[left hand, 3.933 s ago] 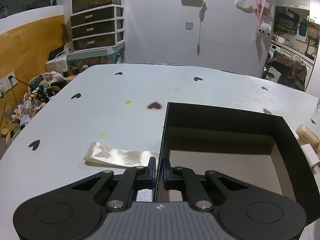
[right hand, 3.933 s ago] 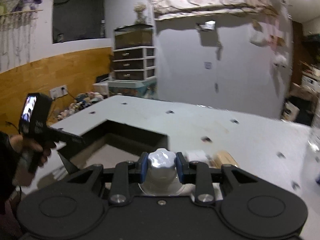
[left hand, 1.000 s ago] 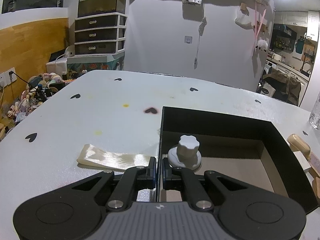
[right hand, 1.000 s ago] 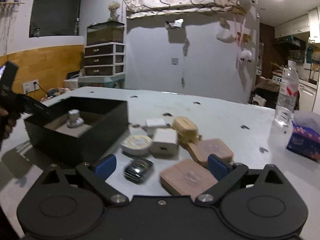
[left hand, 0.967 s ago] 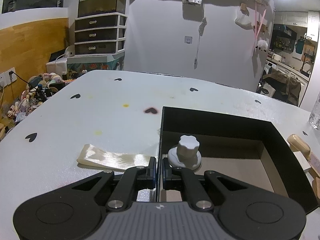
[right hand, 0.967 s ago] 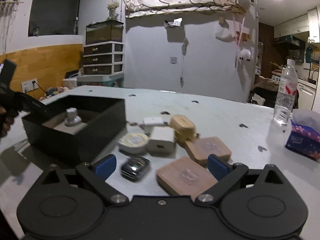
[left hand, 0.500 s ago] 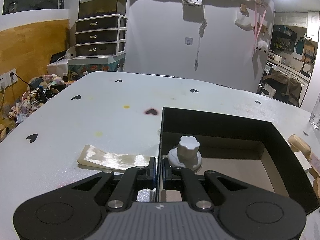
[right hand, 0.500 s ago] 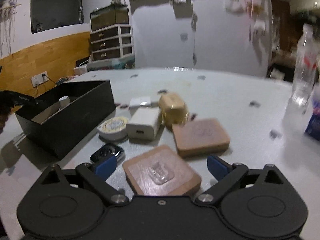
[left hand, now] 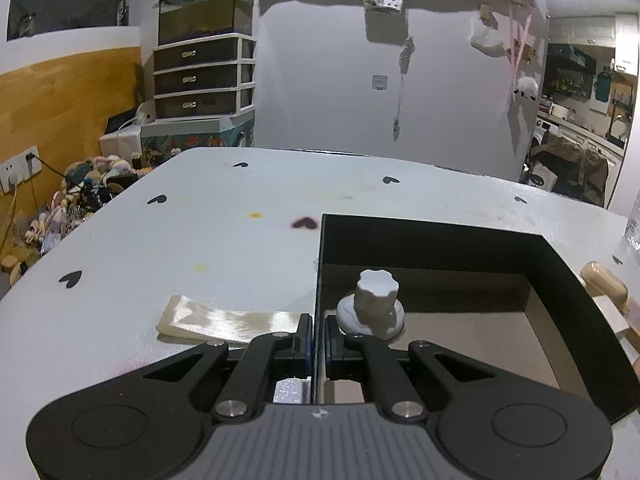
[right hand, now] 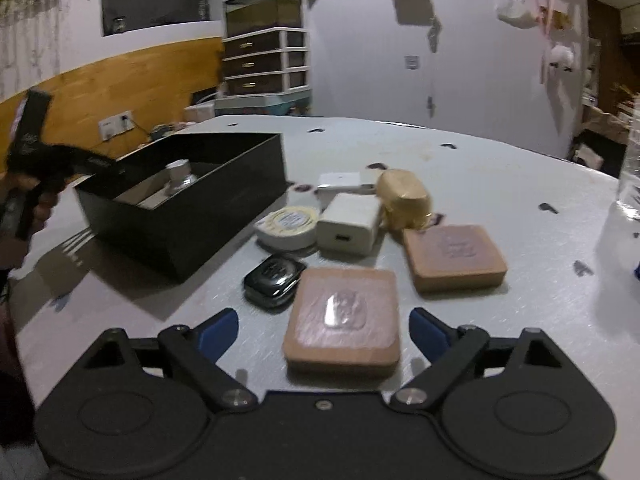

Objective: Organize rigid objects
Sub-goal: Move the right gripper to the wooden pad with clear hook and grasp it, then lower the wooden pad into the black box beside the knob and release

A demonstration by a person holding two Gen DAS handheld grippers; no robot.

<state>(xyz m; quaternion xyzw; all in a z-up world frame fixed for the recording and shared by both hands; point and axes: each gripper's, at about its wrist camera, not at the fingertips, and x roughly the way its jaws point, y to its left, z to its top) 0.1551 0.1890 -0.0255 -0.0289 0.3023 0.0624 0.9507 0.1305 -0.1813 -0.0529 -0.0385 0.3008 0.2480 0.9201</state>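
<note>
With the white knob (left hand: 376, 302) now in the black box (left hand: 576, 292) (left gripper (left hand: 316, 334) clamped on its wall), the right gripper (right hand: 323, 330), jaws wide but just closing, straddles the nearest wooden block (right hand: 344, 322) untouched.

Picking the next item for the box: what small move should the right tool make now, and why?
Probably ease the right tool forward so its open fingers straddle the nearest tan square block, then close. Its jaws have just been narrowing, the block sits between them untouched, and the left tool is clamped on the black box wall.
</note>
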